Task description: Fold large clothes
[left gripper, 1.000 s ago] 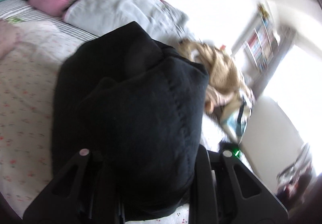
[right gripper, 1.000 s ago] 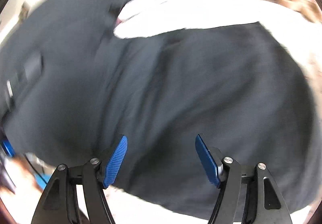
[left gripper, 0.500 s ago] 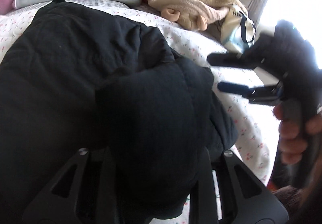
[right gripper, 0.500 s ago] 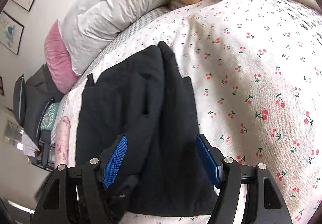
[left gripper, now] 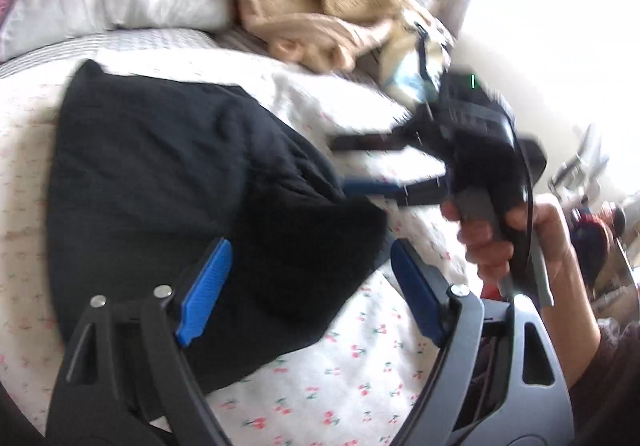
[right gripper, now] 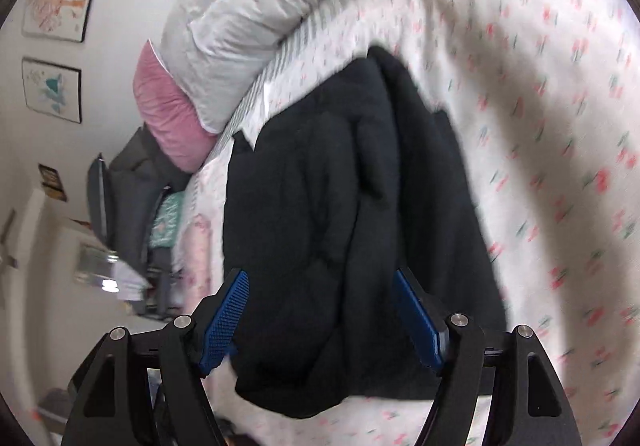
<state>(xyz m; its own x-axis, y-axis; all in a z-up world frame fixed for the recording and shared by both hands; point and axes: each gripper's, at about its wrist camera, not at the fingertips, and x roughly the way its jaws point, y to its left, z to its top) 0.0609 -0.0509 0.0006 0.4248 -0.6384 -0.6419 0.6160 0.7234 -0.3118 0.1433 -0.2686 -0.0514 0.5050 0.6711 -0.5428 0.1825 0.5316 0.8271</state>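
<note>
Step in hand: I judge a fold has just been laid; the black garment [left gripper: 168, 181] lies bundled in layers on the cherry-print bedspread [left gripper: 352, 378], and neither tool grips it.
Left gripper [left gripper: 306, 294]: I see its blue pads spread wide, hovering over the near lumpy corner of the garment, pinching nothing.
Right gripper [right gripper: 324, 322]: spread as well, poised over the garment's near end; the left view shows it in the person's hand [left gripper: 500, 238], with its fingers apart just beside the garment's edge.
Garment's lie: its long axis runs from my grippers away toward the grey pillow [right gripper: 248, 25] and pink pillow [right gripper: 168, 113]; a ridge of doubled cloth runs along that axis.
Next move: I reckon it calls for flattening the bulky near corner, or pinching one end to fold it over the other.
Nearby: a tan garment [left gripper: 320, 5] sits well apart by the pillows.
</note>
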